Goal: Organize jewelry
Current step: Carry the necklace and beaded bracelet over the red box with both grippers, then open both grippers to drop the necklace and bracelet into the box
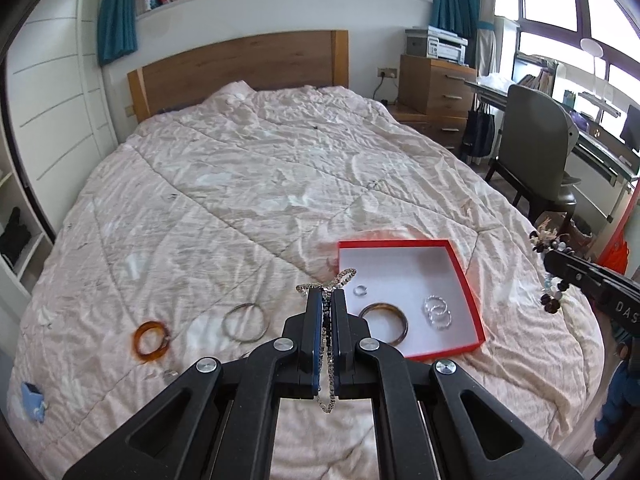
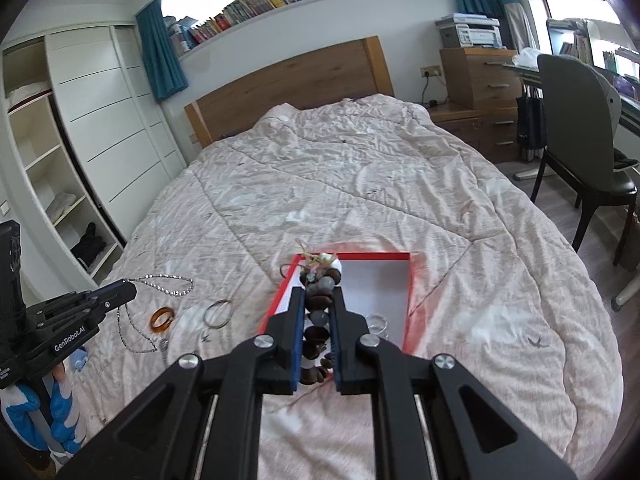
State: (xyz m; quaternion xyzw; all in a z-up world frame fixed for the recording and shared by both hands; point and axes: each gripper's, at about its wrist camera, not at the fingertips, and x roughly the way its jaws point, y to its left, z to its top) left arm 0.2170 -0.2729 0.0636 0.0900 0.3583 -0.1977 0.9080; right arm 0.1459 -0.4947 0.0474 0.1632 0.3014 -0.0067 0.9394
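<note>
Your left tongs (image 1: 326, 294) clamp the chain (image 1: 329, 384) | your right tongs (image 2: 319, 294) clamp the beads (image 2: 318, 322) (dark, chunky) | both above bed (image 1: 248, 184), near box (image 1: 472, 304)

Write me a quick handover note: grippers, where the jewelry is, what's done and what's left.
Left gripper: shut on silver chain necklace.
Right gripper: shut on beaded bracelet.
Both sit near the red box on the bed.
Done, in box: brown bangle, clear rings, small ring.
Left: both held pieces, plus amber bangle and thin metal bangle on the quilt.
</note>
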